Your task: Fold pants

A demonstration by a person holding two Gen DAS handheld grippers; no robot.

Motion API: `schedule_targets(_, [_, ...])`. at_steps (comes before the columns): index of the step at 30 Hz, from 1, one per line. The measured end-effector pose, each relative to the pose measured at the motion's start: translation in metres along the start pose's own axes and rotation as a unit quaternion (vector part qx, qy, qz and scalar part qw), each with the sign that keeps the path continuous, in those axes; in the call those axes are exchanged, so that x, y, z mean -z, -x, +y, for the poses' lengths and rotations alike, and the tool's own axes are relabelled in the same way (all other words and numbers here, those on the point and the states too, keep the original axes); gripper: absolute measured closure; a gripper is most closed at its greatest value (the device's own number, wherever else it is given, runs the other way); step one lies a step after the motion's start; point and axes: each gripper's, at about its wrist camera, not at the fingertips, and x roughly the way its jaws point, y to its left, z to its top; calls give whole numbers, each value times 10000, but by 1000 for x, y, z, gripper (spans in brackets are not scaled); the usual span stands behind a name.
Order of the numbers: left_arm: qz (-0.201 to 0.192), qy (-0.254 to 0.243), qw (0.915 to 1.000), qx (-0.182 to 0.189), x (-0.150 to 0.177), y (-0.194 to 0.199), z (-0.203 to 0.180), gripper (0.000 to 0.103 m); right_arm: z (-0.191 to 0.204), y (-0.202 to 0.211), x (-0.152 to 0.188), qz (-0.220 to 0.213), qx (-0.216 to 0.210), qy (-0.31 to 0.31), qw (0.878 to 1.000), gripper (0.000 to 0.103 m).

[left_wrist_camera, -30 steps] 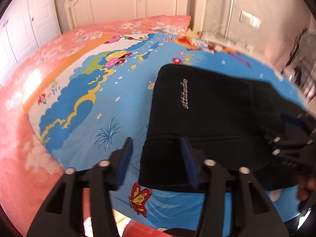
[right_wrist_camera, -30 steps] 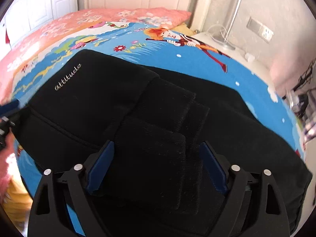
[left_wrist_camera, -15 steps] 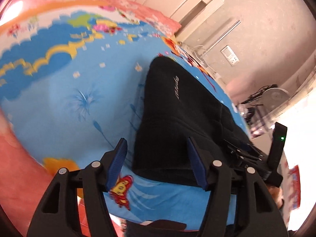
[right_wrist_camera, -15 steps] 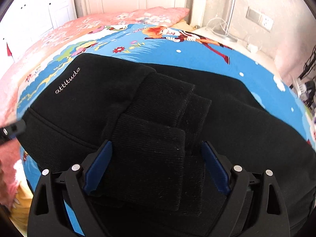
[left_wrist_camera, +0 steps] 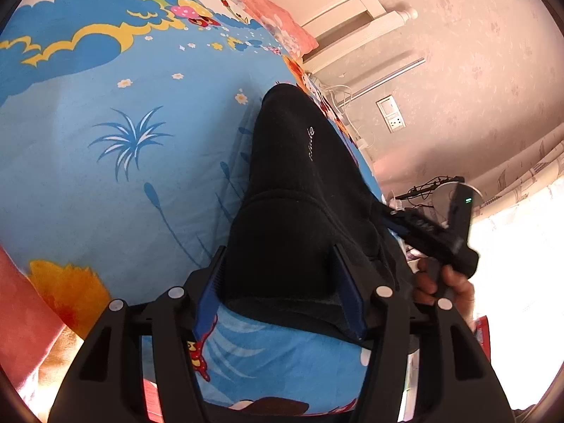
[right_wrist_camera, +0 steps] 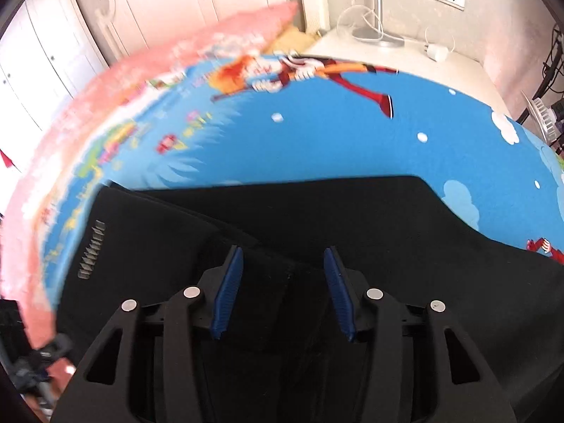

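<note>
Closing over the black knit pants [right_wrist_camera: 352,218], the right gripper [right_wrist_camera: 282,289] begins pinching the ribbed cuffs; left gripper [left_wrist_camera: 278,292] stays spread astride the waistband.

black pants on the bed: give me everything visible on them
The black pants are a thick, fleece-like knit, partly folded and lying flat on the cartoon-print bedspread. Small pale script lettering sits on the upper panel. A ribbed band or cuff is layered on top near the right tool, whose jaws are closing over it. The left tool straddles the near folded edge; whether its pads press the cloth is unclear.
</note>
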Motion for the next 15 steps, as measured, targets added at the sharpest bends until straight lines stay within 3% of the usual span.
schedule_targets(7, [-24,48,10000,32,1,0,-1,45,-1,0,8,-230,393,184,9988,50])
schedule_targets(14, [-73,52,10000,-25,3,-2,-3,44,-3,-1,10,-279,448,218,9984,47])
schedule_targets(15, [-67,54,9999,-52,3,-2,-3,48,-2,-1,11,-286,455,218,9983,46])
